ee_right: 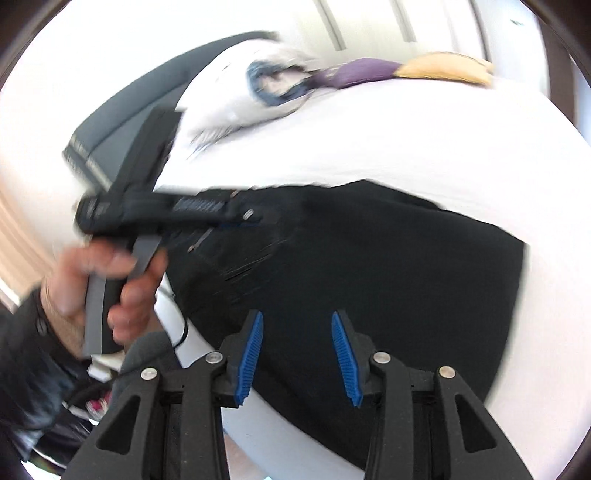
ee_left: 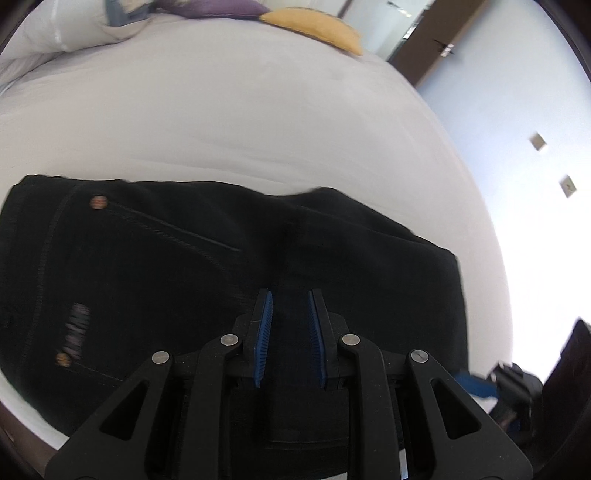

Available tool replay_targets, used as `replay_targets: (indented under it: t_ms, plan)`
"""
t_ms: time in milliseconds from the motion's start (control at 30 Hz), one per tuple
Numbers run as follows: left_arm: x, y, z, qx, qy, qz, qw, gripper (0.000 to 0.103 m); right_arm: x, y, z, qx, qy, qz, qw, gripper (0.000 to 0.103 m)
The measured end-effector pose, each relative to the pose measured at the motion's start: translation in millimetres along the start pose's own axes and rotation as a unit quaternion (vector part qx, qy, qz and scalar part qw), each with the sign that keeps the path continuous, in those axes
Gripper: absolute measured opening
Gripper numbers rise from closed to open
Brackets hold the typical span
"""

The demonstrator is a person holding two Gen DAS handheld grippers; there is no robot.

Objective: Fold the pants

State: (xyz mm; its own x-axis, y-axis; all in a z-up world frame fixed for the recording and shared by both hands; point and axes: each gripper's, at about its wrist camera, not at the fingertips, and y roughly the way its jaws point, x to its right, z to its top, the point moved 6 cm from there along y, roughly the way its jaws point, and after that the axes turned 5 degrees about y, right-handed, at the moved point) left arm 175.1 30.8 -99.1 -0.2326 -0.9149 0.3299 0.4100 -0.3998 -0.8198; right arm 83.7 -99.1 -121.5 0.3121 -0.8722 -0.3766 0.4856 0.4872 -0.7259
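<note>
Black pants point(ee_left: 221, 266) lie folded in a wide block on a white bed point(ee_left: 240, 122), with copper rivets and a pocket seam showing at the left. My left gripper point(ee_left: 290, 295) hovers over the pants' near middle, its blue pads a little apart with nothing between them. In the right wrist view the same pants point(ee_right: 369, 273) spread across the bed's near edge. My right gripper point(ee_right: 297, 315) is open and empty above them. The left gripper also shows there point(ee_right: 255, 218), held by a hand over the pants' left end.
White pillows point(ee_left: 62, 26), a purple cushion point(ee_left: 218, 7) and a yellow cushion point(ee_left: 317, 29) lie at the bed's far end. A dark headboard point(ee_right: 122, 110) stands left in the right wrist view. A dark door point(ee_left: 439, 37) is at right. Cables and clutter point(ee_right: 92, 398) sit below the bed's edge.
</note>
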Motion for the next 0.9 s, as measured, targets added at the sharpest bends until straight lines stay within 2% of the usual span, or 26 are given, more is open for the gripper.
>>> replay_targets:
  t_ms: [100, 200, 333, 400, 500, 567, 667, 700, 800, 833, 900]
  plan:
    - [19.2, 12.8, -6.5, -0.018, 0.021, -0.006, 0.9996, 0.024, 40.3, -15.3, 12.0, 0.013, 0.062, -0.004, 0.998, 0.042]
    - [19.9, 35.8, -37.1, -0.058, 0.006, -0.007, 0.9983, 0.025, 78.6, -24.9, 28.7, 0.032, 0.129, 0.015, 0.991, 0.042]
    - [22.6, 29.4, -61.7, -0.054, 0.022, -0.007, 0.9983, 0.025, 111.3, -30.6, 45.0, 0.036, 0.183, 0.078, 0.979, 0.045]
    - [21.1, 23.8, -68.6, -0.051, 0.016, -0.015, 0.9985, 0.025, 121.5, -19.5, 55.1, 0.023, 0.211, 0.135, 0.968, 0.045]
    - [14.0, 12.8, -77.9, -0.042, -0.006, -0.034, 0.9985, 0.025, 134.6, 5.7, 64.7, 0.009, 0.249, 0.176, 0.952, 0.048]
    - [12.9, 8.7, -85.8, -0.04, -0.016, -0.036, 0.9984, 0.025, 147.8, 26.6, 61.0, -0.005, 0.29, 0.171, 0.942, 0.048]
    - [16.0, -1.0, -91.2, -0.039, -0.012, -0.023, 0.9989, 0.025, 146.6, 42.0, 42.9, -0.011, 0.321, 0.195, 0.927, 0.048]
    - [17.9, -6.4, -90.7, -0.037, -0.014, -0.018, 0.999, 0.025, 141.2, 42.1, 36.8, -0.013, 0.316, 0.197, 0.928, 0.048]
    - [20.7, -14.7, -96.6, -0.034, -0.025, -0.015, 0.999, 0.025, 125.3, 41.6, 22.9, -0.029, 0.273, 0.189, 0.943, 0.048]
    - [25.2, -4.8, -111.8, -0.034, -0.028, -0.017, 0.9989, 0.025, 120.4, 40.1, 16.6, -0.035, 0.265, 0.19, 0.945, 0.048]
    - [22.3, -9.7, -115.4, -0.035, -0.037, -0.021, 0.9985, 0.025, 114.9, 36.1, 5.8, -0.045, 0.262, 0.193, 0.944, 0.048]
